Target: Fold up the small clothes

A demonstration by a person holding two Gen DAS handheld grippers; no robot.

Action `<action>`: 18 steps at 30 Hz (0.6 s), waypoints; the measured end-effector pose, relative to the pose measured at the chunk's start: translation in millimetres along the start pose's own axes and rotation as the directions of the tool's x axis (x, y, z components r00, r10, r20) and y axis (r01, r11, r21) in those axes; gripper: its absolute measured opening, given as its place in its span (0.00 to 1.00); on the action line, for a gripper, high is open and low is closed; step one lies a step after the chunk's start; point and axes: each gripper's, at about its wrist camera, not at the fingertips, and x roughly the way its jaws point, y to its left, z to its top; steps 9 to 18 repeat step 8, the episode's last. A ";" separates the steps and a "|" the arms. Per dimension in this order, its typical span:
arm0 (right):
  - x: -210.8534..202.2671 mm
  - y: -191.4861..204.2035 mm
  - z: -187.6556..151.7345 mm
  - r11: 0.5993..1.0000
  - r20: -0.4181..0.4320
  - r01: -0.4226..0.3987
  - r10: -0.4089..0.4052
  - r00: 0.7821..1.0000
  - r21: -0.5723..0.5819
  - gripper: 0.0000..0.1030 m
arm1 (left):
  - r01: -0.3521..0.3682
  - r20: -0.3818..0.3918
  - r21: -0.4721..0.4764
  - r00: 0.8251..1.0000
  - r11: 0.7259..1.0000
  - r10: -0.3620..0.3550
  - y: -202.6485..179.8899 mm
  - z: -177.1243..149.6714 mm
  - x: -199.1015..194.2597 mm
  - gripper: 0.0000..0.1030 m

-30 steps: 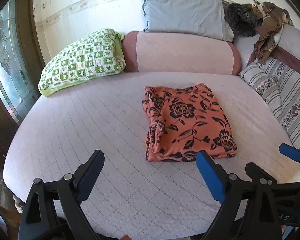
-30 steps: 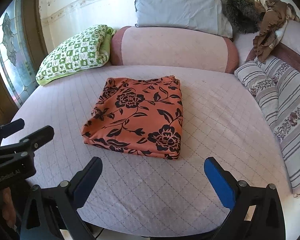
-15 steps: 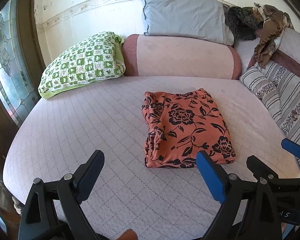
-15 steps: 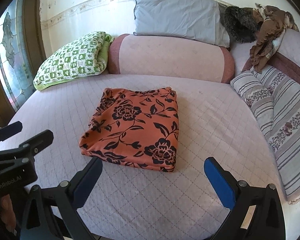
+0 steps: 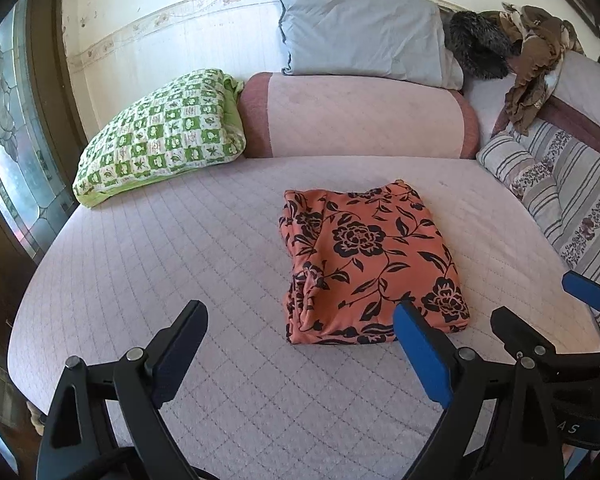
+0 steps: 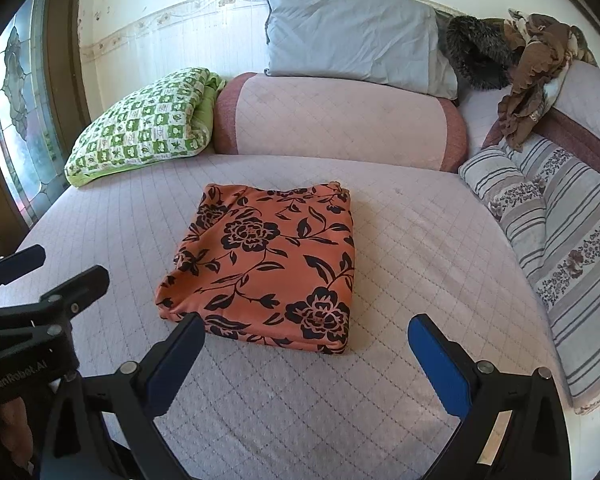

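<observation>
Left-wrist view: left gripper point(image 5: 300, 350) wide open, empty; folded garment point(image 5: 370, 262) on bed point(image 5: 160, 264), at 1 o'clock. Right-wrist view alone shows its clean right edge; right gripper point(image 6: 306, 356) wide open, empty, garment at 12.

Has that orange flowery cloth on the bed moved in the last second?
No. The orange flowery cloth lies folded in the same place relative to the green checked pillow and the bolster; only the cameras have pulled back slightly.

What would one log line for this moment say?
garment: folded, on bed | left gripper: open, empty | right gripper: open, empty
</observation>
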 end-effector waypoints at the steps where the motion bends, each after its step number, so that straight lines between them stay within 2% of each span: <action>1: 0.6 -0.7 1.0 1.000 0.000 -0.001 0.001 1.000 0.001 1.00 | -0.001 0.003 0.001 1.000 1.000 0.001 -0.2 0.8 0.2 0.91; 18: 4.8 -3.9 10.4 1.000 0.020 -0.003 0.003 1.000 0.010 1.00 | -0.002 0.006 -0.001 1.000 1.000 0.002 2.9 6.6 4.9 0.94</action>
